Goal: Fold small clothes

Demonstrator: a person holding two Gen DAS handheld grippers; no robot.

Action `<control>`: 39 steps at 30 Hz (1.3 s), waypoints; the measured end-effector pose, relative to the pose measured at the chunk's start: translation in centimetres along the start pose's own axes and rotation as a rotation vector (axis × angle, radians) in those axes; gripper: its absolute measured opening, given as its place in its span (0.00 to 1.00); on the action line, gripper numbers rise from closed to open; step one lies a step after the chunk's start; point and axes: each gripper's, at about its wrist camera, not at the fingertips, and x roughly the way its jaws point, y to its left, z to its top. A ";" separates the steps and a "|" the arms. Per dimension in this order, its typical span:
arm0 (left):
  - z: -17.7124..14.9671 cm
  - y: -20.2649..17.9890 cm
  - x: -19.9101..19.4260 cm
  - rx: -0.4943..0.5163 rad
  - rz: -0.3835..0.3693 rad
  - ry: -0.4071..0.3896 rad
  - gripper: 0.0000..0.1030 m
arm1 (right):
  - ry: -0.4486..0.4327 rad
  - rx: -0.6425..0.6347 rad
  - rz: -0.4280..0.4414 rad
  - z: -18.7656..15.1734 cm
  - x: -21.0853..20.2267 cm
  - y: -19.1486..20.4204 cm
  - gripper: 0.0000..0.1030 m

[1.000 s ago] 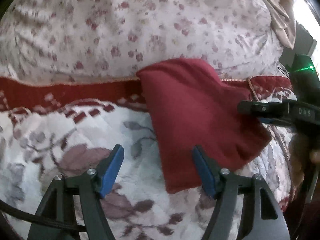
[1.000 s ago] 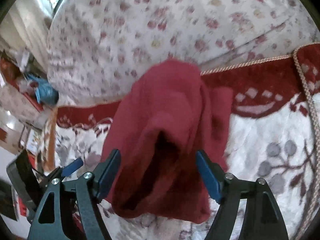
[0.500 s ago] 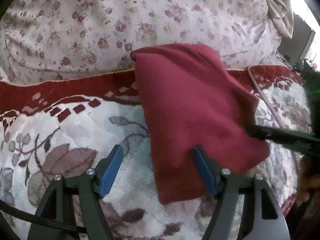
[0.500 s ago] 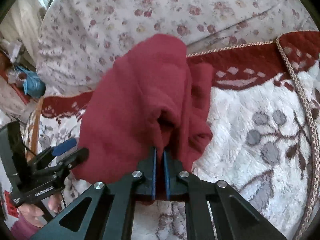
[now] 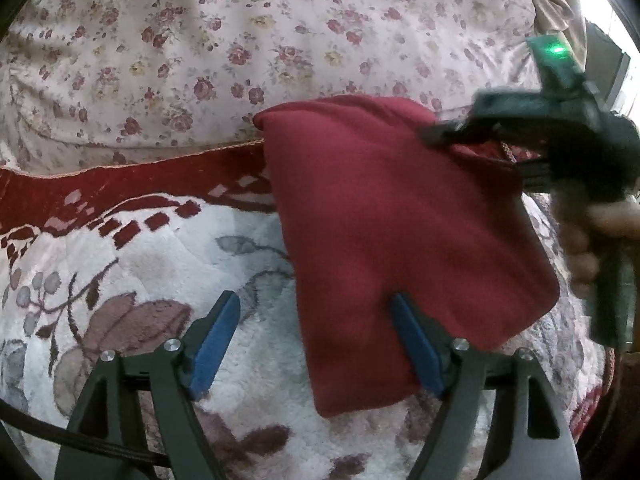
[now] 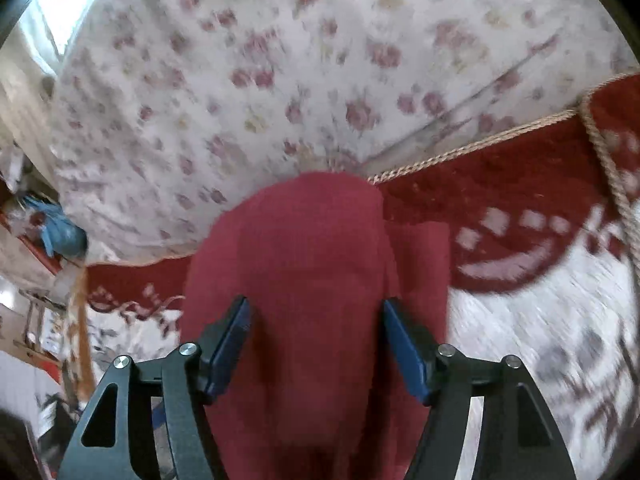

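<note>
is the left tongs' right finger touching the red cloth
Touching. In the left wrist view the right finger of the open left tongs lies against the red cloth, its tip tucked under a fold; no gap shows.

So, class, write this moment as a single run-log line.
left gripper: open, at cloth edge | right gripper: open, over cloth | red cloth: folded, lying on rug | step: fold in progress

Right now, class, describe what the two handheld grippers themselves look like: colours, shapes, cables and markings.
Left gripper: black angular frame with triangular cut-outs, silver screws, two flat blue pads, and a braided black cable at lower left. Right gripper: the same black frame, silver screws and blue pads; in the left view its body carries a green light.
</note>
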 end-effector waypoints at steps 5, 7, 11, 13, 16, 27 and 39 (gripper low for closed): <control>0.1 0.2 -0.1 -0.003 -0.013 0.015 0.77 | -0.082 -0.174 -0.097 -1.0 -1.7 1.5 0.11; 0.1 0.1 0.0 0.002 -0.013 0.016 0.79 | -0.101 -0.191 -0.128 -1.6 -2.7 1.3 0.10; 0.0 0.1 0.4 0.002 -0.007 0.013 0.81 | -0.096 -0.195 -0.217 -2.3 -1.3 0.2 0.10; 0.0 0.2 0.3 0.000 -0.008 0.014 0.81 | -0.101 -0.199 -0.241 -2.5 -0.8 0.0 0.11; -0.1 0.1 0.2 0.006 0.002 0.012 0.81 | -0.113 -0.164 -0.248 -2.1 -2.1 0.0 0.24; -0.2 0.2 0.3 -0.001 0.011 0.010 0.84 | -0.118 -0.289 -0.201 -5.1 -4.1 4.1 0.28; 0.3 1.0 0.1 -0.083 -0.071 0.010 0.85 | -0.117 -0.206 -0.202 -6.4 -5.3 1.8 0.31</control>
